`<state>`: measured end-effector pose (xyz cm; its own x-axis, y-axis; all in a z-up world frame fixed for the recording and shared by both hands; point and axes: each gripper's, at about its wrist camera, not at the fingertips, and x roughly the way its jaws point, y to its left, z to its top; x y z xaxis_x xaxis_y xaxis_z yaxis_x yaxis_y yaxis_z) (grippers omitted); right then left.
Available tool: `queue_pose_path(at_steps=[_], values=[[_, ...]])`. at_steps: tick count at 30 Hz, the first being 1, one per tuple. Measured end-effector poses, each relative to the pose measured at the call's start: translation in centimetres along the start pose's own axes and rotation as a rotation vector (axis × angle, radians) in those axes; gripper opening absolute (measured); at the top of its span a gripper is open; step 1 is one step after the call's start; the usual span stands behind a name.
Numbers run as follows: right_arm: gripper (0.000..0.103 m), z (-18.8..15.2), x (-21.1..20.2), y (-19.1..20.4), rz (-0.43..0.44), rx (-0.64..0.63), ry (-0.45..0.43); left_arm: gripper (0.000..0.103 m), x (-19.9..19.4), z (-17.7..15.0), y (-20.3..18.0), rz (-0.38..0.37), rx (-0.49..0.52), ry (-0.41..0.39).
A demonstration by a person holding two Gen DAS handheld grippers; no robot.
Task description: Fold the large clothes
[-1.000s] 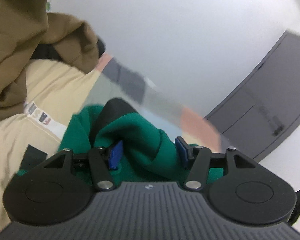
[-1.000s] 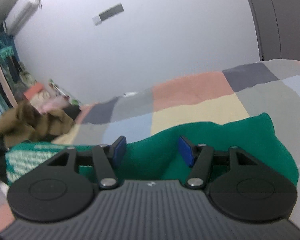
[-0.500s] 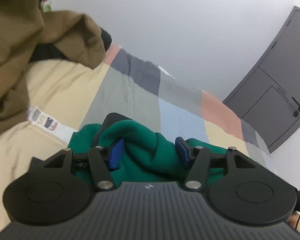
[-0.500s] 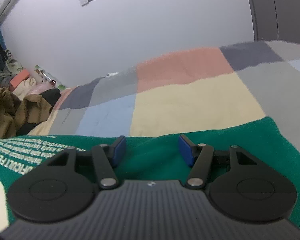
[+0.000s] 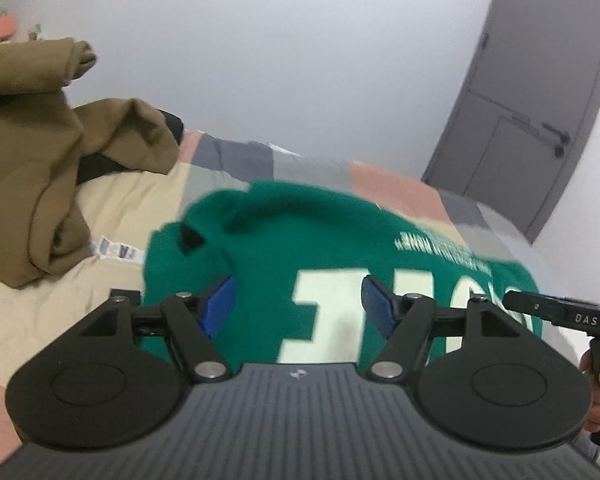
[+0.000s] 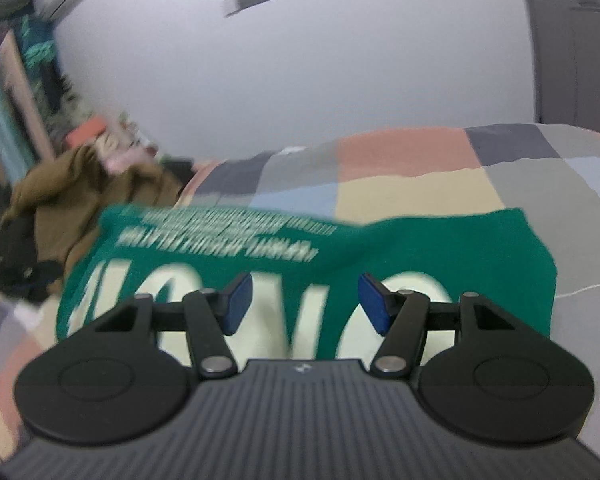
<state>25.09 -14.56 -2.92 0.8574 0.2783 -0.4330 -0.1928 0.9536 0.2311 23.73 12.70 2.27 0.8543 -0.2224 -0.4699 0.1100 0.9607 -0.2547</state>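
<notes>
Patchwork bedspread under white wall, grey door at right; one green sweatshirt spread mid-bed, one brown garment heaped left; left gripper, right gripper both spread wide, gripping nothing

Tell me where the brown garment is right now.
The brown garment is heaped at the left of both wrist views, on the patchwork bed cover near the white wall, to the left of and behind the green sweatshirt.
</notes>
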Motion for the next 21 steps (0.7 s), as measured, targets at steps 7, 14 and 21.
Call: queue_pose_path(at_steps=[7,14,21], values=[[0.061,-1.8,2.3,1.8,-0.021,-0.046,0.051,0.076,4.0,-2.0,-0.1,0.008,0.011,0.073],[0.07,-1.3,5.5,0.2,-0.016,-0.009,0.036,0.082,7.1,-1.3,1.4,0.004,-0.063,0.1],[0.07,-0.9,7.1,-0.6,-0.015,0.03,0.015,0.082,7.0,-0.9,2.0,0.001,-0.128,0.067]])
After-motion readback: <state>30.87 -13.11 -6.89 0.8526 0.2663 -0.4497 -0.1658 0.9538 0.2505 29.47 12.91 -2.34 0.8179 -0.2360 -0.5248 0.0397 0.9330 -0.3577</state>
